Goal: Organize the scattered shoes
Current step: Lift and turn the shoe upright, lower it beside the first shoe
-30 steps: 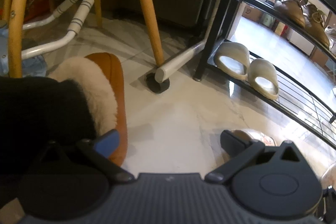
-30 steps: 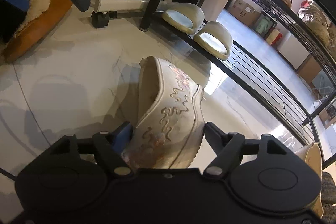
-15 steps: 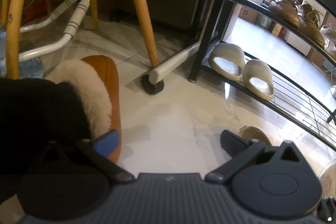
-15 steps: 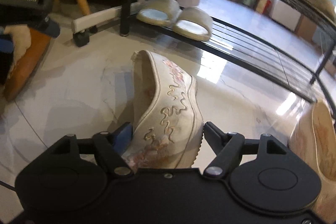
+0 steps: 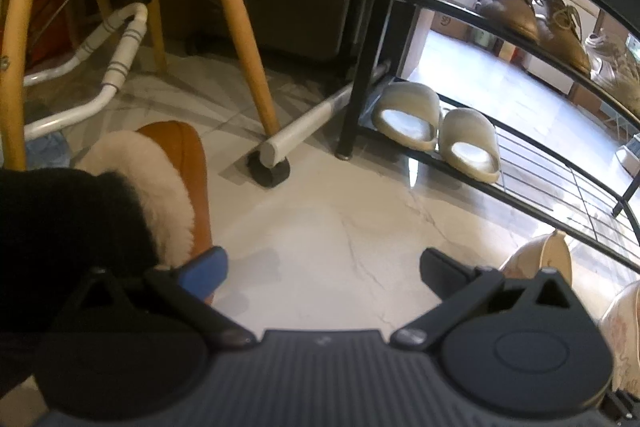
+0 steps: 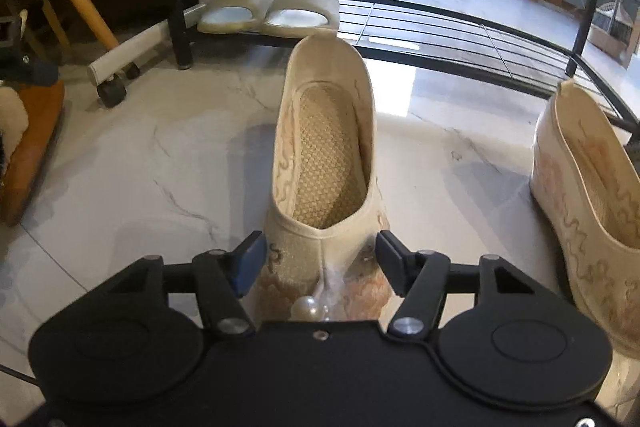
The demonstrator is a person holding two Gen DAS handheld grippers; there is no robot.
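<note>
A cream embroidered shoe (image 6: 324, 147) stands upright on the marble floor, heel toward the black shoe rack (image 6: 460, 39). My right gripper (image 6: 320, 251) holds its toe; the jaws are opening, and the pads still touch both sides. Its matching shoe (image 6: 588, 187) stands to the right, and its heel (image 5: 540, 259) shows in the left wrist view. My left gripper (image 5: 322, 263) is open over bare floor, with nothing between its fingers. Its blue pad sits beside a brown fur-lined slipper (image 5: 192, 155), partly hidden by dark fabric.
A pair of beige slides (image 5: 408, 115) sits on the rack's bottom shelf, and brown lace-up shoes (image 5: 516, 11) sit on the shelf above. A wooden chair leg (image 5: 240, 27), a white bar on a caster (image 5: 268, 171) and a white tube frame (image 5: 116, 67) stand to the left.
The embroidered shoe has turned from lying on its side to standing on its sole. My right gripper rolled and swung toward the rack, bringing the second shoe into view. The left gripper barely moved.
</note>
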